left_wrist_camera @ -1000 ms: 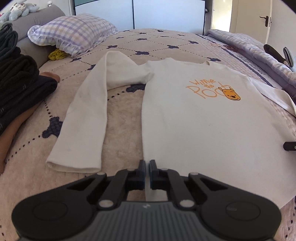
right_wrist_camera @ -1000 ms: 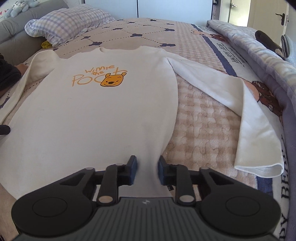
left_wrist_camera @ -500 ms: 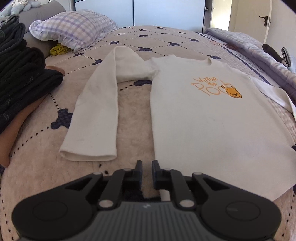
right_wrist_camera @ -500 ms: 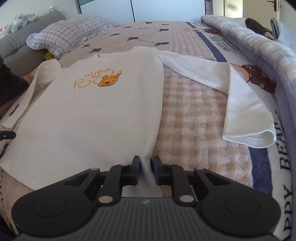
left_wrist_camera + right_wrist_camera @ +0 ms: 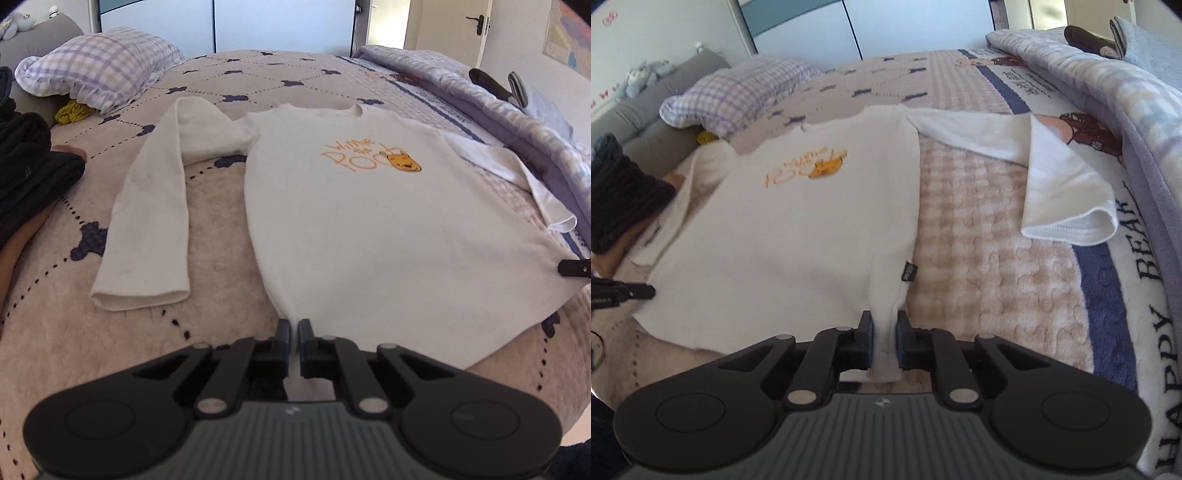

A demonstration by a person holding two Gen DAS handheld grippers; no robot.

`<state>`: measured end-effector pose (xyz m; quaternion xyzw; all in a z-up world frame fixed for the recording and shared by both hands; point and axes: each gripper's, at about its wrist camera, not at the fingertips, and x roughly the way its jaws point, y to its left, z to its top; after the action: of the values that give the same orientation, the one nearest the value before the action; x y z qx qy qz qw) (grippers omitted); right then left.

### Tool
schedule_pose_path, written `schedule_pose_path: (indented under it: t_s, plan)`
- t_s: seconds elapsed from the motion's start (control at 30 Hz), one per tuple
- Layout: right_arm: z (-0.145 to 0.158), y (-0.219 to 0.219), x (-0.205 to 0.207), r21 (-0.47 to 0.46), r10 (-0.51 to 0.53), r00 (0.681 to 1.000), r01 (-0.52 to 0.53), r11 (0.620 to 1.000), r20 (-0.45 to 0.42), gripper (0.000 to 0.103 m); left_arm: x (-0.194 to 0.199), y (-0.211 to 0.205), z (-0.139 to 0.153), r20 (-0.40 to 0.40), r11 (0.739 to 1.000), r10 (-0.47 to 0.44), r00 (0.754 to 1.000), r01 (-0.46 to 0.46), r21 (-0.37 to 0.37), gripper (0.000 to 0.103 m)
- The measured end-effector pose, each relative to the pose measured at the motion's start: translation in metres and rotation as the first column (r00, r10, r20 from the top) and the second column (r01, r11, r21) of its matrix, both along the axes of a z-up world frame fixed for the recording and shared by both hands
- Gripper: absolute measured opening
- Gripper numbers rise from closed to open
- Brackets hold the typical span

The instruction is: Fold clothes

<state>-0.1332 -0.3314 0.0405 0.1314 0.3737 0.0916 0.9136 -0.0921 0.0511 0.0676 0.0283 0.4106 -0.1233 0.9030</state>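
Cream cotton is lying spread across a quilted bed point(image 5: 258, 85) as a long-sleeved shirt point(image 5: 369, 229), printed side up, is waiting for its first fold. In the left wrist view, the left tongs point(image 5: 294, 328) are pinching one bottom corner of the hem, jaws all but shut on the thin cloth, while one sleeve point(image 5: 147, 229) is trailing flat beside the body toward a checked pillow point(image 5: 99, 66). In the right wrist view, the right tongs point(image 5: 884, 325) are clamping a thicker bunch of the opposite hem corner, jaws closing on it with the fabric pressed between the pads; the other sleeve point(image 5: 1045, 177) is stretching toward a rumpled blanket point(image 5: 1126, 92). Judging by this, the garment is only laid out and gripped: no fold is made, and sleeves and body all remain to be folded.
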Motion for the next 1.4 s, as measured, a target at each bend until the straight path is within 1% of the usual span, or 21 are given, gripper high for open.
schedule_pose_path:
  t_s: [0.1, 0.17, 0.2, 0.27, 0.37, 0.4, 0.5, 0.53, 0.6, 0.67, 0.73, 0.8, 0.83, 0.9, 0.97, 1.0, 1.1, 1.17, 1.2, 1.33, 1.4]
  plan:
    - [0.024, -0.013, -0.009, 0.128, 0.011, 1.0, -0.015, 0.992, 0.028, 0.014, -0.006, 0.009, 0.015, 0.028, 1.0, -0.002, 1.0, 0.003, -0.027, 0.004]
    - [0.027, -0.01, -0.013, 0.127, 0.027, 0.999, -0.029, 0.991, 0.021, 0.014, -0.007, 0.01, 0.015, 0.033, 1.0, -0.011, 0.999, 0.012, -0.016, 0.004]
    - [0.025, -0.007, -0.014, 0.108, 0.032, 0.999, -0.032, 0.994, 0.009, 0.015, -0.006, 0.008, 0.01, 0.017, 1.0, -0.019, 1.0, 0.019, 0.0, 0.004]
    - [0.009, 0.0, -0.011, 0.001, 0.013, 0.999, -0.013, 1.0, -0.053, 0.017, -0.002, 0.006, -0.002, -0.032, 0.999, -0.018, 0.999, 0.019, 0.031, 0.005]
    - [-0.015, 0.007, -0.013, -0.143, -0.017, 0.996, 0.004, 0.99, -0.092, 0.019, 0.0, 0.014, -0.013, -0.062, 0.997, 0.035, 0.997, -0.031, 0.069, 0.006]
    - [-0.02, 0.008, -0.015, -0.177, -0.023, 0.996, 0.006, 0.984, -0.089, 0.024, -0.001, 0.019, -0.012, -0.058, 0.996, 0.058, 0.997, -0.054, 0.071, 0.006]
    - [-0.007, 0.003, -0.019, -0.194, -0.043, 0.999, 0.04, 0.98, -0.015, 0.036, -0.003, 0.033, 0.004, -0.006, 0.993, 0.103, 0.995, -0.102, 0.055, 0.006]
    - [-0.001, 0.001, -0.017, -0.205, -0.056, 0.998, 0.056, 0.977, 0.008, 0.036, -0.003, 0.035, 0.01, 0.012, 0.993, 0.112, 0.994, -0.113, 0.047, 0.007]
    - [0.011, 0.001, -0.009, -0.211, -0.059, 0.997, 0.066, 0.975, 0.042, 0.037, 0.003, 0.03, 0.02, 0.045, 0.994, 0.11, 0.993, -0.111, 0.02, 0.013]
    - [0.021, 0.01, 0.006, -0.2, -0.028, 0.997, 0.042, 0.979, 0.072, 0.039, 0.015, 0.014, 0.023, 0.065, 0.997, 0.082, 0.995, -0.082, 0.004, 0.023]
    - [0.025, 0.031, 0.029, -0.193, 0.028, 0.996, -0.012, 0.981, 0.085, 0.041, 0.032, -0.009, 0.017, 0.074, 0.999, 0.033, 0.997, -0.034, 0.013, 0.045]
    - [0.024, 0.059, 0.053, -0.185, 0.104, 0.99, -0.086, 0.979, 0.092, 0.045, 0.052, -0.032, 0.005, 0.083, 0.999, 0.019, 0.996, -0.023, 0.044, 0.052]
    - [0.022, 0.07, 0.065, -0.175, 0.126, 0.988, -0.11, 0.978, 0.084, 0.046, 0.062, -0.041, 0.0, 0.089, 0.998, 0.027, 0.996, -0.032, 0.056, 0.053]
    - [0.018, 0.095, 0.093, -0.158, 0.176, 0.982, -0.162, 0.974, 0.075, 0.046, 0.081, -0.05, -0.011, 0.096, 0.996, 0.068, 0.993, -0.072, 0.043, 0.061]
    - [0.014, 0.115, 0.117, -0.175, 0.197, 0.977, -0.18, 0.968, 0.084, 0.049, 0.099, -0.059, -0.023, 0.098, 0.994, 0.098, 0.99, -0.102, 0.037, 0.076]
    - [0.011, 0.123, 0.129, -0.197, 0.2, 0.976, -0.18, 0.964, 0.085, 0.051, 0.106, -0.063, -0.03, 0.112, 0.991, 0.119, 0.987, -0.126, 0.05, 0.08]
    - [-0.005, 0.141, 0.157, -0.248, 0.211, 0.975, -0.189, 0.95, 0.066, 0.055, 0.107, -0.072, -0.05, 0.17, 0.979, 0.154, 0.973, -0.174, 0.11, 0.101]
    - [-0.019, 0.144, 0.156, -0.288, 0.219, 0.975, -0.196, 0.937, 0.049, 0.056, 0.099, -0.073, -0.059, 0.221, 0.972, 0.171, 0.96, -0.201, 0.122, 0.103]
    - [-0.025, 0.144, 0.154, -0.303, 0.223, 0.974, -0.199, 0.932, 0.048, 0.057, 0.096, -0.069, -0.06, 0.228, 0.973, 0.181, 0.957, -0.208, 0.1, 0.103]
    - [-0.032, 0.114, 0.118, -0.274, 0.225, 0.968, -0.188, 0.943, 0.112, 0.06, 0.092, -0.053, -0.06, 0.216, 0.976, 0.205, 0.955, -0.216, 0.026, 0.103]
    - [-0.032, 0.093, 0.102, -0.269, 0.202, 0.972, -0.165, 0.949, 0.116, 0.06, 0.091, -0.052, -0.06, 0.215, 0.977, 0.204, 0.955, -0.213, 0.02, 0.103]
